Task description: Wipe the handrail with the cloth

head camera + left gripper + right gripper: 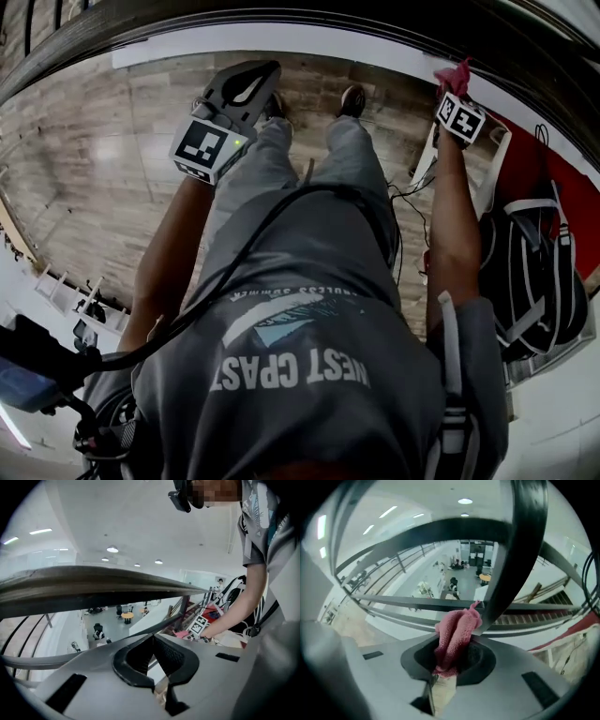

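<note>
Handrail [309, 11]: a dark band arcing across the top edge of the head view. In the left gripper view it fills the upper left as a broad dark bar [93, 585], with an open hall far below it.

Person: grey shirt and legs at centre frame, and a black cable [281, 211] looped across the chest. A backpack [534, 272] lies on the floor at the right edge.

Left gripper [246, 89]: upper centre-left, raised toward the rail. Its own view shows the jaw tips [153, 637] meeting with nothing between them. It looks idle.

Right gripper [450, 89]: upper right, close under the rail. Its jaws [457, 646] are clamped on the cloth.

Cloth [454, 634]: pink, bunched into a narrow tuft standing up out of the jaws. Its tip sits just beside a dark upright bar [525, 550]; I cannot tell whether they touch.

Risks, as judged:
- Only a small tuft shows, so the hard jaw faces may scrape the rail instead of the fabric.
- Drag along the rail could pull the cloth free, and it would drop over the edge into the hall below.
- The loose cable could snag on a long sweep.
</note>
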{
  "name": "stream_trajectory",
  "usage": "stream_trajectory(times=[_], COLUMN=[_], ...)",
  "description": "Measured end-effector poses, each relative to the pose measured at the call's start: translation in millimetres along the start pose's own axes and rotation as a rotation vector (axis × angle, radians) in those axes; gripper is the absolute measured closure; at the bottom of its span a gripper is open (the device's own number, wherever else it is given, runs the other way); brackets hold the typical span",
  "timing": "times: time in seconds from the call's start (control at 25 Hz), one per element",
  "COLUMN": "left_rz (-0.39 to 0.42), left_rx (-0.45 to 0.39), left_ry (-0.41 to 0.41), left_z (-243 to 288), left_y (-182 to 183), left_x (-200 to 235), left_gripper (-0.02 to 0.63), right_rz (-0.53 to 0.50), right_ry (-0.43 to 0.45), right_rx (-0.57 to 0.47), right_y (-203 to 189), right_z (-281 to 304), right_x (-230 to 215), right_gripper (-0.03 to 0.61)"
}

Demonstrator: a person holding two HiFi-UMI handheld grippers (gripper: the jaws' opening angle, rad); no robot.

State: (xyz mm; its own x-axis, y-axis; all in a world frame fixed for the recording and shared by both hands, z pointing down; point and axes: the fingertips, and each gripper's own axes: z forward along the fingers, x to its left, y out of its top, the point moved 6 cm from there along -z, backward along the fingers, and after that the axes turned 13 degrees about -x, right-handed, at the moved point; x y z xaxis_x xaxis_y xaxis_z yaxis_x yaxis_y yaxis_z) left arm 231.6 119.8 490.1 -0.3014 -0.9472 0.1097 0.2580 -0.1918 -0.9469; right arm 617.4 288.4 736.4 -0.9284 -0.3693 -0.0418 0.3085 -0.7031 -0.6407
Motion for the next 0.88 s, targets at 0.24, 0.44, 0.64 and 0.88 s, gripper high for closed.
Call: stream_trajectory(times=[0.24,0.44,0.64,0.88], left_rz=[0.064,0.11,0.127,0.155], left_rx=[-0.074,-0.137,-0.195,-0.244], left_ry=[-0.031,-0.047,-0.043,-0.009], left_z=[-36.9,-74.0,-106.4,-123.7], left_y=[42.1,66.4,84.6,105.9], left_x=[7.4,3.6,2.1,6.3], left_gripper=[0.607,0.607,0.607,0.607], right_rz=[-0.124,-0.25,-0.338,-0.43], right_ry=[0.117,0.133,0.077,-0.037], right_rx=[-0.256,-0.463,-0.628,-0.738], right_y=[58.0,116.0,164.9,220.0], right_z=[-121.5,-214.4,-288.5,-327.7], right_x=[73.2,112.9,126.7,99.5], right_gripper=[0.515,0.515,0.515,0.515])
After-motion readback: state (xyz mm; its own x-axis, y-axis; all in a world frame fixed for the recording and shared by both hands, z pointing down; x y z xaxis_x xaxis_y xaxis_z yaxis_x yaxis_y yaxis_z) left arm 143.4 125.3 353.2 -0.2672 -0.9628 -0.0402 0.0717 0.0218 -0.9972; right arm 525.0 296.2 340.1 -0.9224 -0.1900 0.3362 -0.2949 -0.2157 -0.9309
